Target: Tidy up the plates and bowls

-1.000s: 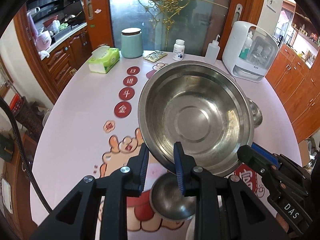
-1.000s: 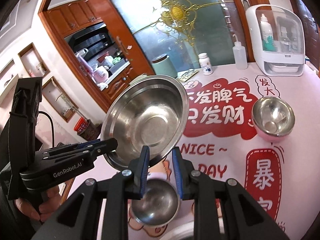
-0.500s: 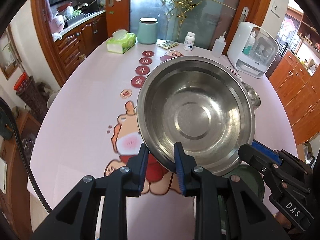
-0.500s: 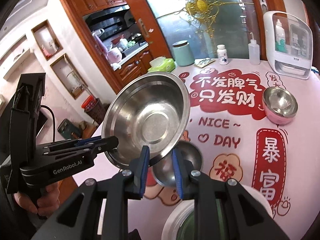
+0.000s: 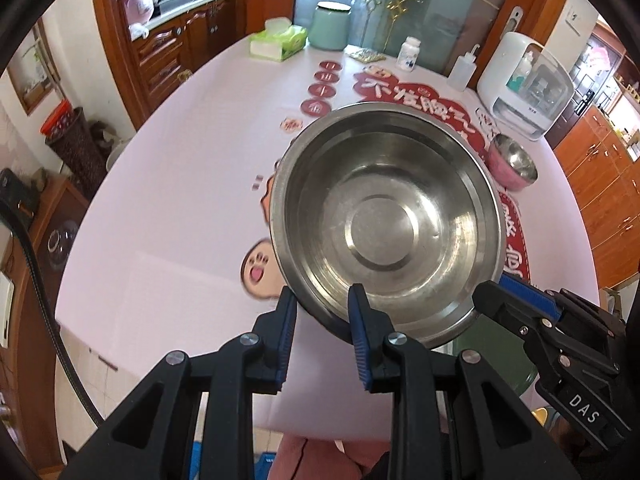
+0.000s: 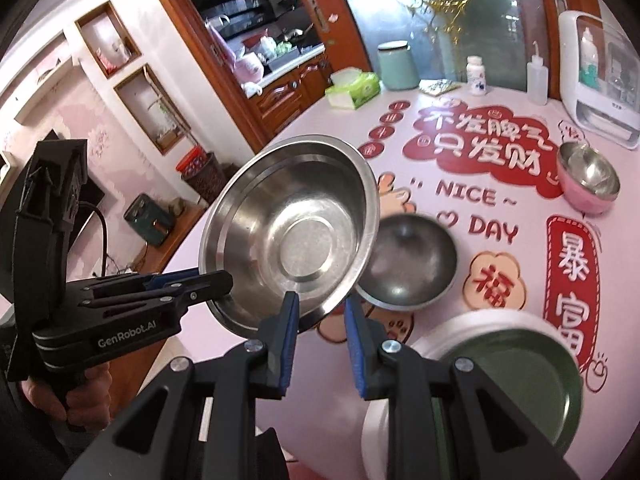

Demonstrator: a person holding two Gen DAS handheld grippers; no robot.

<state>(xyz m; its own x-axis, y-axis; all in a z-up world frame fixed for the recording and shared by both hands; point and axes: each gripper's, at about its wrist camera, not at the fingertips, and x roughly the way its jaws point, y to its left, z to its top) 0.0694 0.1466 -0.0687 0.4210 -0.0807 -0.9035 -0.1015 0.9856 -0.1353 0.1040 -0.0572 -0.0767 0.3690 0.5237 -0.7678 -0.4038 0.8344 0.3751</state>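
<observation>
- Only the right wrist view shows a small steel bowl (image 6: 406, 262) on the pink worktop (image 6: 472, 128), and the green plate (image 6: 508, 392) whole at the lower right.
- The left wrist view hides most of that plate.
- The big steel bowl (image 5: 386, 224) is shiny, round and empty.
- It is held up above the worktop, middle of both frames, and its open side tips toward the cameras.
- The left claw (image 5: 322, 334) pinches its near rim.
- The right claw (image 6: 320, 332) pinches the rim too.

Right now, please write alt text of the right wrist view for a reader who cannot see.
Both grippers, right gripper and left gripper, clamp the rim of a large steel bowl, tilted above a pink table; a smaller steel bowl and a green plate lie below.
</observation>
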